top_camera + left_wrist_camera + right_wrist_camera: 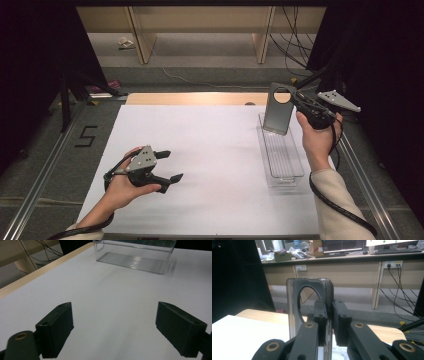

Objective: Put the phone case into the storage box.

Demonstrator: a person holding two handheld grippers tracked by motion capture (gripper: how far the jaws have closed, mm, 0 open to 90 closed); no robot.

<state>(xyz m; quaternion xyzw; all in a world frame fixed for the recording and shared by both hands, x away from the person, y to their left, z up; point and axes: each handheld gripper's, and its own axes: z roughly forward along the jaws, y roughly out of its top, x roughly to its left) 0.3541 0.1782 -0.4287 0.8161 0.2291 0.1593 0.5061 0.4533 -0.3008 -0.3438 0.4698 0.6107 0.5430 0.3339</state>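
A dark translucent phone case (279, 109) with a round camera hole hangs upright over the far end of a clear plastic tray (299, 169). My right gripper (295, 98) is shut on the case's edge. In the right gripper view the case (294, 305) stands between the two black jaws, with the gripper (329, 312) pinching its side wall. My left gripper (168, 166) rests low over the white table at the front left, open with nothing between its fingers. In the left gripper view its jaws stand wide apart, and the clear tray (168, 250) lies ahead.
A white sheet (210, 150) covers the table, with a wooden edge (190, 98) at the back. Metal rails run along both sides. Cables (292, 40) and desk legs stand on the floor beyond the table.
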